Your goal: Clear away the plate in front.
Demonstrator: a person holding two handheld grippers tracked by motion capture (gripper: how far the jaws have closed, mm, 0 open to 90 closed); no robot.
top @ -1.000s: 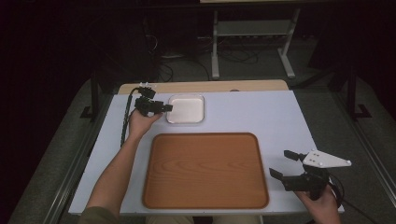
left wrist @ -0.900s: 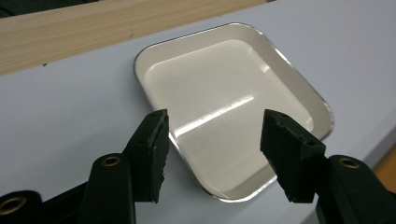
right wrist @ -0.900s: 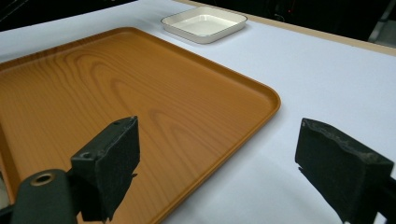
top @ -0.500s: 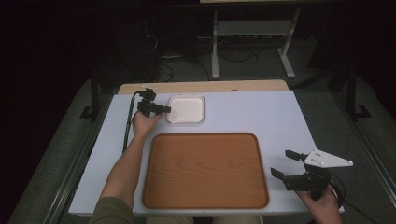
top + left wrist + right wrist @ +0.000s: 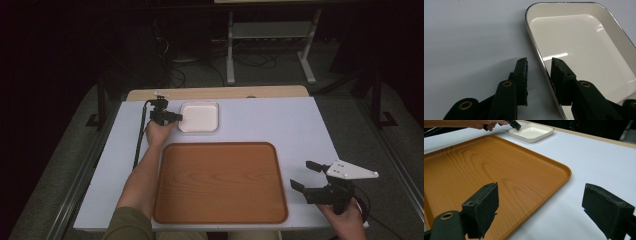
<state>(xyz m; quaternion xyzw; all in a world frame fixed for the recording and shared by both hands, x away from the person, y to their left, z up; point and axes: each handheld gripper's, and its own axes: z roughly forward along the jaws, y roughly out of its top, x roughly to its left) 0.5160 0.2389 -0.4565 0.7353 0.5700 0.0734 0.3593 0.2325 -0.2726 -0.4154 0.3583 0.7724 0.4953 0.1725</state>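
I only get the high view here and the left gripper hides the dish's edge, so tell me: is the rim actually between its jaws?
Observer: Yes. In the left gripper view the white dish has its near rim in the gap of the left gripper: one jaw stands over the table outside the dish, the other over the dish's inside.
Operator: Are the pads pressing on it?
Observer: Not yet. The jaws have just been closing, but a gap shows each side of the rim.
Operator: And the right gripper?
Observer: The right gripper stands wide open with nothing between its jaws, at the corner of the wooden tray.
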